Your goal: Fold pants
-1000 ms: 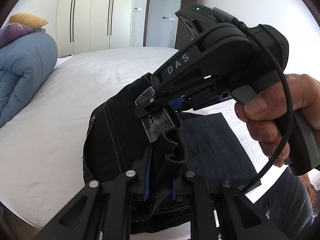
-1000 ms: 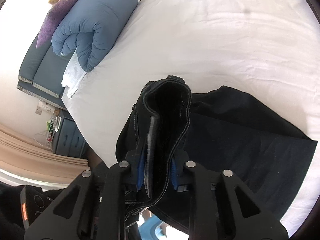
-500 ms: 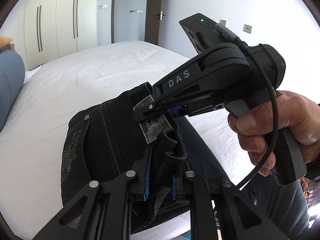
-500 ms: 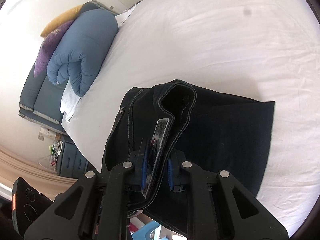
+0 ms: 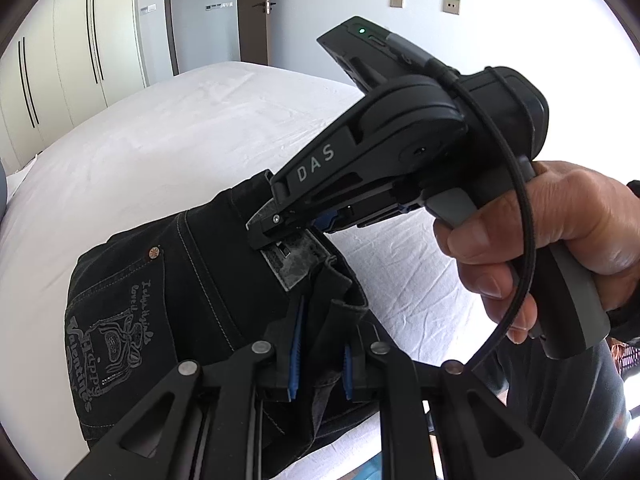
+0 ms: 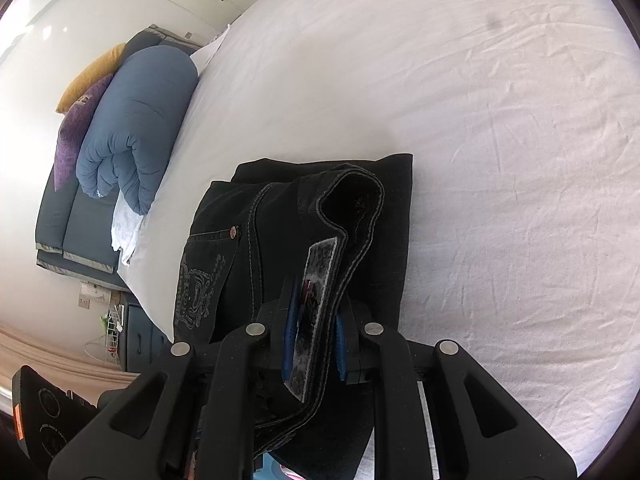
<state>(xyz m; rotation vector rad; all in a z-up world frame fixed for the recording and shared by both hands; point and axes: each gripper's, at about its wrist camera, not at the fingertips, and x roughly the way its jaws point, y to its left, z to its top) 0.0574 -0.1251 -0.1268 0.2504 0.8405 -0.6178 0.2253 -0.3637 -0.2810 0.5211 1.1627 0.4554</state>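
Note:
Black jeans with an embroidered back pocket lie folded on the white bed. My left gripper is shut on the waistband. My right gripper shows in the left wrist view just ahead, held by a hand, shut on the same waistband by the grey leather label. In the right wrist view the right gripper pinches the waistband and label, and the jeans lie doubled over the folded legs below.
A rolled blue duvet with purple and yellow pillows lies at the head of the bed. A wardrobe and a door stand beyond the bed. A nightstand stands beside the bed.
Both grippers have carried the waistband across the bed over the legs. The spread leg part is now covered and the jeans form a shorter stack. Both grips are unchanged.

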